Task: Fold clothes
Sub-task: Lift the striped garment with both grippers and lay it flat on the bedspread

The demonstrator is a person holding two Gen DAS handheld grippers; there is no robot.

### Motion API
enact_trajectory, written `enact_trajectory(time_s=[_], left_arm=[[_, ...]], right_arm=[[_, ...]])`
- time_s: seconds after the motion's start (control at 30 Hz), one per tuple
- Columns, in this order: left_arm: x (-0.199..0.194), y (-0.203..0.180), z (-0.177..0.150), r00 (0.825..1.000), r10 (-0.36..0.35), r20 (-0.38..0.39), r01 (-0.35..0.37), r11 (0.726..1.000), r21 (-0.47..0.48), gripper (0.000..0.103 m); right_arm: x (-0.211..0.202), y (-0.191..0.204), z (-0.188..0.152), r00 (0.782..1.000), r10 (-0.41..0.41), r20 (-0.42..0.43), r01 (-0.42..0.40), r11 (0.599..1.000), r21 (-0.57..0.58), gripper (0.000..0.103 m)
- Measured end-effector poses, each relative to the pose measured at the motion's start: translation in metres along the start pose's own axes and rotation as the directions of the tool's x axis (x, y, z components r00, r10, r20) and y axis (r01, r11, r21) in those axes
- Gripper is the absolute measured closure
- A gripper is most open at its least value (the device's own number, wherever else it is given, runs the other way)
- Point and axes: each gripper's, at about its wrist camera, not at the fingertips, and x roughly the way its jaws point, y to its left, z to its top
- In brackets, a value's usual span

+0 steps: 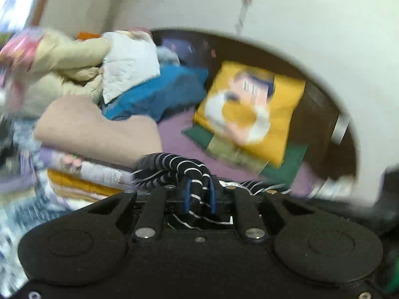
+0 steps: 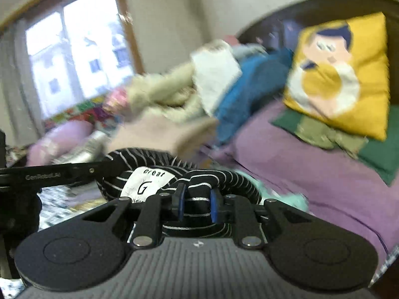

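Note:
A black garment with thin white stripes [image 1: 179,168] is bunched between the blue pads of my left gripper [image 1: 199,196], which is shut on it. The same striped garment [image 2: 149,160], with a white label patch [image 2: 147,183], is also pinched by my right gripper [image 2: 197,205], whose blue pads press on a fold of it. Both grippers hold the cloth lifted above the purple bed cover [image 2: 311,174]. In the right wrist view the left gripper's black arm [image 2: 62,172] shows at the left edge. Both views are motion-blurred.
A heap of unfolded clothes [image 1: 82,67], beige, white and blue, lies ahead on the left. Below it is a stack of folded items [image 1: 94,134]. A yellow picture cushion [image 1: 251,109] leans on the dark headboard [image 1: 321,114] over green cloth. A window [image 2: 74,57] is at the far left.

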Motion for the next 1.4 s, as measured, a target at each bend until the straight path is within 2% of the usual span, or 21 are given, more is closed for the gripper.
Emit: enact_trajectory(time_s=[0.1, 0.17, 0.23, 0.3, 0.37, 0.4, 0.47, 0.57, 0.7, 0.77, 0.8, 0.83, 0.87, 0.9, 0.93, 1.03, 1.13, 1.3, 1.4], left_arm=[[-0.046, 0.009, 0.0, 0.997, 0.058, 0.059, -0.057, 0.998, -0.021, 0.091], [-0.082, 0.019, -0.004, 0.994, 0.047, 0.099, -0.039, 0.996, -0.078, 0.092], [-0.11, 0.031, -0.01, 0.987, 0.11, 0.116, -0.099, 0.99, -0.099, 0.092], [-0.137, 0.043, -0.017, 0.976, 0.174, 0.132, -0.158, 0.98, -0.121, 0.092], [-0.16, 0.054, -0.026, 0.952, 0.266, 0.148, -0.251, 0.961, -0.114, 0.092], [-0.17, 0.058, -0.03, 0.935, 0.321, 0.149, -0.308, 0.946, -0.099, 0.092], [-0.187, 0.07, -0.035, 0.914, 0.371, 0.162, -0.355, 0.927, -0.118, 0.092], [-0.207, 0.087, -0.035, 0.859, 0.474, 0.194, -0.463, 0.881, -0.1, 0.092], [-0.231, 0.122, -0.026, 0.816, 0.533, 0.225, -0.516, 0.846, -0.136, 0.091], [-0.239, 0.141, -0.027, 0.801, 0.557, 0.219, -0.529, 0.83, -0.177, 0.09], [-0.245, 0.152, -0.032, 0.805, 0.559, 0.202, -0.529, 0.828, -0.185, 0.088], [-0.241, 0.161, -0.036, 0.813, 0.557, 0.169, -0.528, 0.828, -0.188, 0.08], [-0.238, 0.17, -0.044, 0.805, 0.582, 0.116, -0.555, 0.808, -0.199, 0.073], [-0.234, 0.176, -0.052, 0.788, 0.61, 0.082, -0.586, 0.784, -0.203, 0.055], [-0.235, 0.179, -0.063, 0.774, 0.63, 0.066, -0.607, 0.767, -0.208, 0.044], [-0.248, 0.192, -0.093, 0.773, 0.632, 0.05, -0.596, 0.752, -0.282, 0.042], [-0.262, 0.204, -0.11, 0.77, 0.637, 0.04, -0.585, 0.73, -0.354, 0.042], [-0.278, 0.227, -0.121, 0.791, 0.611, 0.037, -0.522, 0.705, -0.481, 0.038], [-0.275, 0.24, -0.124, 0.807, 0.59, 0.022, -0.492, 0.692, -0.528, 0.037]], right_arm=[[-0.009, 0.019, 0.011, 0.993, 0.117, 0.018, -0.116, 0.993, -0.012, 0.082], [-0.01, 0.038, 0.011, 0.982, 0.19, 0.007, -0.189, 0.981, -0.033, 0.082], [-0.003, 0.061, 0.008, 0.967, 0.253, -0.012, -0.254, 0.965, -0.062, 0.082], [0.007, 0.082, 0.004, 0.944, 0.328, -0.038, -0.33, 0.942, -0.068, 0.082], [0.023, 0.107, -0.005, 0.927, 0.368, -0.071, -0.373, 0.924, -0.086, 0.082], [0.031, 0.119, -0.009, 0.918, 0.387, -0.089, -0.395, 0.914, -0.094, 0.082], [0.048, 0.148, -0.016, 0.903, 0.411, -0.128, -0.426, 0.897, -0.123, 0.082], [0.072, 0.196, -0.019, 0.881, 0.453, -0.141, -0.472, 0.862, -0.184, 0.082], [0.1, 0.25, -0.009, 0.866, 0.49, -0.104, -0.5, 0.833, -0.238, 0.082], [0.116, 0.271, -0.009, 0.861, 0.496, -0.115, -0.509, 0.826, -0.242, 0.082], [0.125, 0.281, -0.011, 0.861, 0.492, -0.13, -0.509, 0.826, -0.241, 0.082], [0.135, 0.287, -0.016, 0.867, 0.469, -0.166, -0.497, 0.835, -0.235, 0.081], [0.145, 0.293, -0.022, 0.873, 0.445, -0.202, -0.484, 0.844, -0.23, 0.07], [0.152, 0.296, -0.033, 0.878, 0.409, -0.248, -0.465, 0.853, -0.238, 0.05], [0.159, 0.299, -0.044, 0.88, 0.374, -0.292, -0.447, 0.86, -0.247, 0.043], [0.158, 0.296, -0.07, 0.863, 0.355, -0.359, -0.453, 0.858, -0.242, 0.039], [0.153, 0.283, -0.084, 0.848, 0.356, -0.393, -0.451, 0.873, -0.183, 0.037], [0.164, 0.257, -0.086, 0.837, 0.375, -0.398, -0.434, 0.898, -0.066, 0.031], [0.188, 0.253, -0.09, 0.828, 0.373, -0.419, -0.427, 0.904, -0.039, 0.031]])
